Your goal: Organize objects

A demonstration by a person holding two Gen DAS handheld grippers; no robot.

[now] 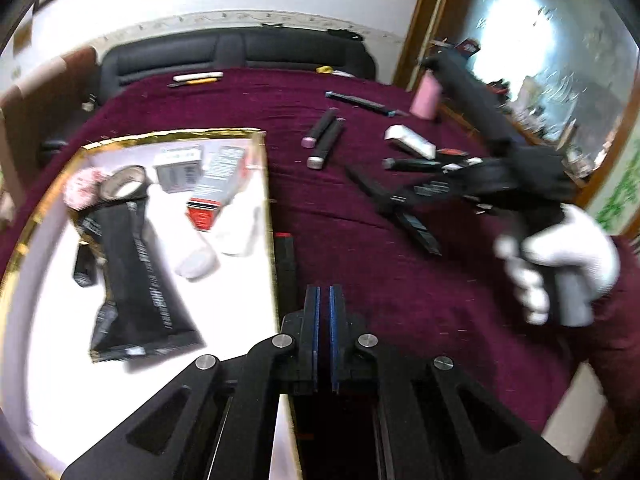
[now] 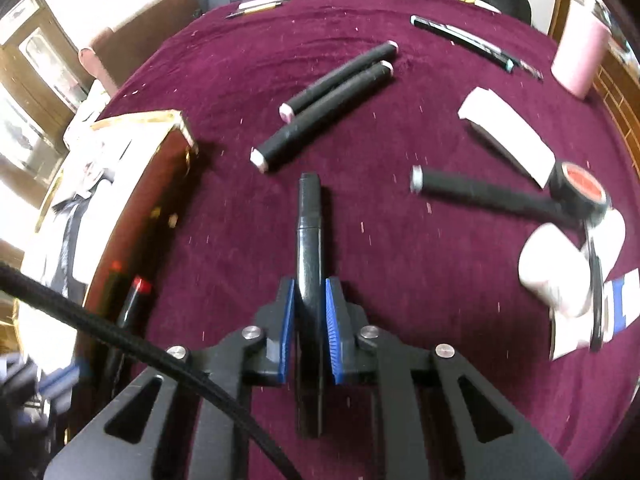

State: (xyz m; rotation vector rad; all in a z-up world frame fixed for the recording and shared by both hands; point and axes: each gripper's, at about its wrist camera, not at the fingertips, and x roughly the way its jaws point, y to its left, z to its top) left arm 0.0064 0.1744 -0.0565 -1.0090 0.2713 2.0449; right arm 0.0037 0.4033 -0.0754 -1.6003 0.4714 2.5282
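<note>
Blue pads of the left claw (image 1: 324, 304) sit pressed almost together with nothing between them. It hangs over the edge of a white tray (image 1: 60, 360) with a gold rim. On the tray lie a big black pouch (image 1: 136, 276), a roll of tape (image 1: 122, 186), a red and white box (image 1: 212, 196) and some small white things.

Over on the other side, the right claw (image 2: 310, 312) is squeezed shut on a black pen-like stick (image 2: 309, 240). The stick points away from the camera, over the dark red cloth (image 2: 400, 280) that covers the tabletop. A hand in a white glove (image 1: 560, 264) holds this claw's handle.

Two black sticks with pale ends (image 2: 336, 92) lie side by side on the cloth, touching. One more black stick (image 2: 480, 192) lies to the right, near a white box (image 2: 508, 132) and a black tape roll with a red middle (image 2: 580, 188). A pink cup (image 2: 580, 56) stands at the far right edge. A black stick with a red end (image 2: 132, 304) lies just beside the tray's wall.
</note>
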